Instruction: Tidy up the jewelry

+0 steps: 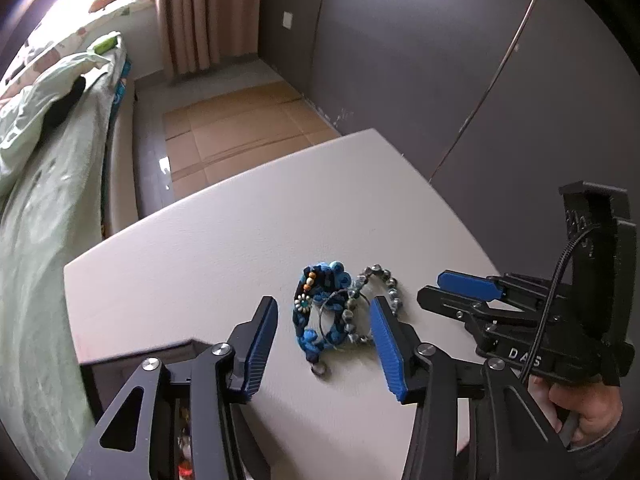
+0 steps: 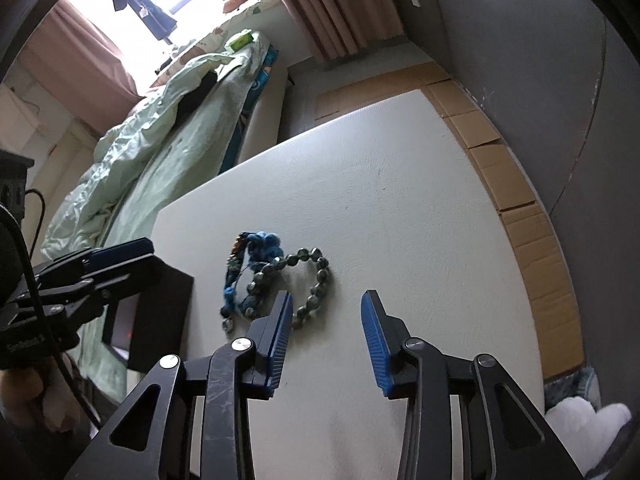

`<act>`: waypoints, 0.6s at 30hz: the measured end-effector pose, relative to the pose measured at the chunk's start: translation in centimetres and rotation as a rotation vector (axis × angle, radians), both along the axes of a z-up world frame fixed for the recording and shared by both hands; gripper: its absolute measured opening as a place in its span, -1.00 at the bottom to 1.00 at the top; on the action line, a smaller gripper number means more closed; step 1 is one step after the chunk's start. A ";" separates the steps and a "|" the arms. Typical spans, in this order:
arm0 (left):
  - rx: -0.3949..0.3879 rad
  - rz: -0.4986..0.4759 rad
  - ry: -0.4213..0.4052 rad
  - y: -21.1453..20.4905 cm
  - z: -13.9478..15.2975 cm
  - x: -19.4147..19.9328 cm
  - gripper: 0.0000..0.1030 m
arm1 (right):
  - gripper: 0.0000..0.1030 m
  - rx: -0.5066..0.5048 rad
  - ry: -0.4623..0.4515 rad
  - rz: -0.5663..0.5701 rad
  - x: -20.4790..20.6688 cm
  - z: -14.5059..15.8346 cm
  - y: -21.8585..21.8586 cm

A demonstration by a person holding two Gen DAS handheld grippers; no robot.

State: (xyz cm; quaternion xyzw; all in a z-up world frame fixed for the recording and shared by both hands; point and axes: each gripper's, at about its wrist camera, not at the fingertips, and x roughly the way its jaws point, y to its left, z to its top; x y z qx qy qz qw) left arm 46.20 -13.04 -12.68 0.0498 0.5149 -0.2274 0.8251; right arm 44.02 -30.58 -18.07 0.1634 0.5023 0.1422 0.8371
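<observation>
The jewelry (image 1: 340, 308) lies tangled on the white table (image 1: 200, 248), away from its edges, bare surface around. Left gripper (image 1: 324, 344) is open around it; right gripper (image 2: 326, 340) open, empty, beside.

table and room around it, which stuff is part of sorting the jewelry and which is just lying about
Part of the job:
blue fabric bracelet
grey bead bracelet
thin wire ring
black box at the table edge, probably
left claw, right claw

Just lying about:
green quilt on the bed
flattened cardboard
curtain
</observation>
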 end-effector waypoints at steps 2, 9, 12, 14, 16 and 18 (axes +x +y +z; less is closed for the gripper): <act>0.010 0.000 0.015 -0.3 -0.6 0.6 -0.22 | -0.27 -0.006 0.008 0.011 0.6 -0.4 0.4; 0.029 0.021 0.055 0.0 -2.2 2.4 -0.29 | -0.27 -0.056 0.027 0.033 2.6 -1.7 1.7; 0.031 0.015 0.064 -0.2 -2.6 2.8 -0.29 | -0.27 -0.068 0.017 0.045 3.0 -1.7 2.0; 0.033 0.010 0.071 -0.4 -2.9 3.1 -0.29 | -0.27 -0.080 0.012 0.053 3.2 -1.7 2.1; 0.032 0.009 0.082 -0.5 -3.3 3.3 -0.29 | -0.32 -0.102 0.006 0.064 3.1 -1.6 2.4; 0.029 0.003 0.100 -0.7 -3.9 3.7 -0.29 | -0.58 -0.146 -0.005 0.069 3.0 -1.6 2.6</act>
